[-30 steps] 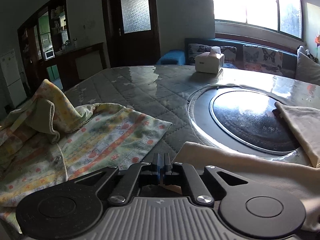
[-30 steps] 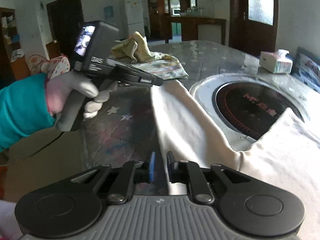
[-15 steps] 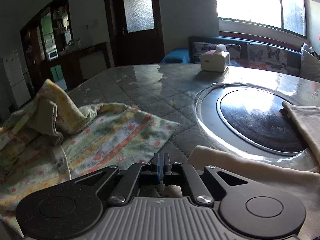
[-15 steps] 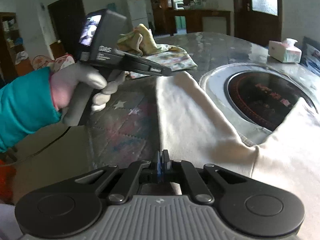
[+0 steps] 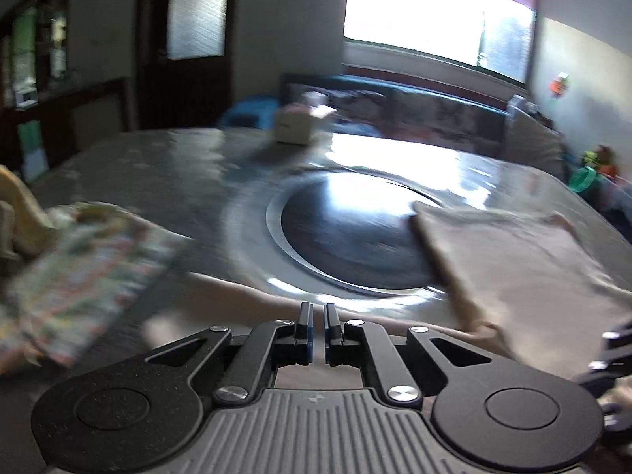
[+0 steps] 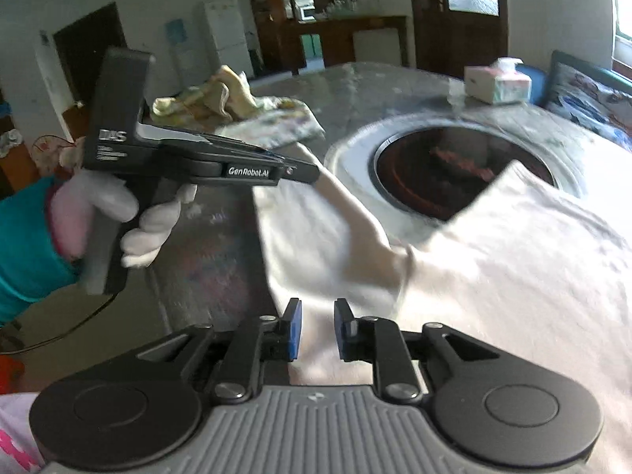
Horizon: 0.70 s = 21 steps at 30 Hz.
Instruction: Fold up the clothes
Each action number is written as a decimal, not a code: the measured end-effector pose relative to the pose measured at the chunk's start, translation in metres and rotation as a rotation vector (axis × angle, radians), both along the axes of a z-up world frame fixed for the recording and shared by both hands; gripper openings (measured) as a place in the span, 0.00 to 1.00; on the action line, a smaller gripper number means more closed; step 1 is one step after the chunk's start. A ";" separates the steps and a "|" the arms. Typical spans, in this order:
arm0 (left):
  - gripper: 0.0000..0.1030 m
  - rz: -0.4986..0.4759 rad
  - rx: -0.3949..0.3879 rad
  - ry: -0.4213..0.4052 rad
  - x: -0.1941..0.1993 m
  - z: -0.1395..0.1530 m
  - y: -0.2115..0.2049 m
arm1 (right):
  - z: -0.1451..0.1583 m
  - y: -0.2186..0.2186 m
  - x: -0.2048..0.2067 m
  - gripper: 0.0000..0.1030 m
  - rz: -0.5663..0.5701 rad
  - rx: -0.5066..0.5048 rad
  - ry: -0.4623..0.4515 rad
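Observation: a cream-white cotton garment (image 6: 493,276) lies spread over the near part of a grey quilted table (image 6: 355,91), partly covering the round dark hob set in a steel ring (image 6: 434,166). One long sleeve (image 6: 347,213) runs from the body toward the left gripper (image 6: 312,172). A second, crumpled floral garment in yellow and green (image 6: 237,106) sits farther back on the table, well apart from the work.

Left gripper: from the right wrist view its tips meet the sleeve end, and the cloth rises to them in a taut ridge. Its own view is blurred; the fingers (image 5: 306,316) stand nearly together with only a narrow slit between them, so I read it as clenched on the sleeve. A white-gloved hand (image 6: 134,221) with a teal cuff grips the handle.

Right gripper (image 6: 318,328): its blue-padded jaws have just been opening. They stand apart over the hem area with cloth lying below and between, but the pads do not press on it. Released.

Judgement: the step in hand is carrying the sleeve inward across the body. To do it well, the left should keep the sleeve end low and taut and lay it flat along the body. The right should pin or re-grip the shoulder seam before the pull, otherwise the whole garment may slide toward the hob ring. The tissue box (image 6: 497,83) is clear of the path.
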<state>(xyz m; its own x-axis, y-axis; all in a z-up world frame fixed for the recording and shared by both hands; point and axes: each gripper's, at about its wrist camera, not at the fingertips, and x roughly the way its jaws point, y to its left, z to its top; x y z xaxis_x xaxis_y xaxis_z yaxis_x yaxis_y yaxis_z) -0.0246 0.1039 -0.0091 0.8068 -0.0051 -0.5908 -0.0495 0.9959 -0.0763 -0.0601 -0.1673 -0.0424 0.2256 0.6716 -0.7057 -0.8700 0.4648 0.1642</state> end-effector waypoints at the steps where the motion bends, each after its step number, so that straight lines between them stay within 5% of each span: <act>1: 0.06 -0.022 -0.008 0.005 0.000 -0.001 -0.009 | -0.003 -0.001 -0.001 0.17 0.001 -0.007 0.006; 5: 0.15 -0.070 -0.025 0.019 0.000 -0.007 -0.035 | -0.004 -0.011 -0.008 0.21 0.007 0.002 0.004; 7: 0.20 -0.086 -0.017 0.024 -0.001 -0.009 -0.044 | 0.001 -0.021 -0.010 0.33 -0.012 0.017 -0.017; 17: 0.50 -0.093 0.119 -0.016 -0.016 -0.020 -0.068 | 0.004 -0.096 -0.012 0.40 -0.200 0.005 -0.038; 21: 0.56 -0.072 0.081 -0.008 -0.017 -0.019 -0.066 | -0.003 -0.116 -0.016 0.41 -0.252 0.016 -0.005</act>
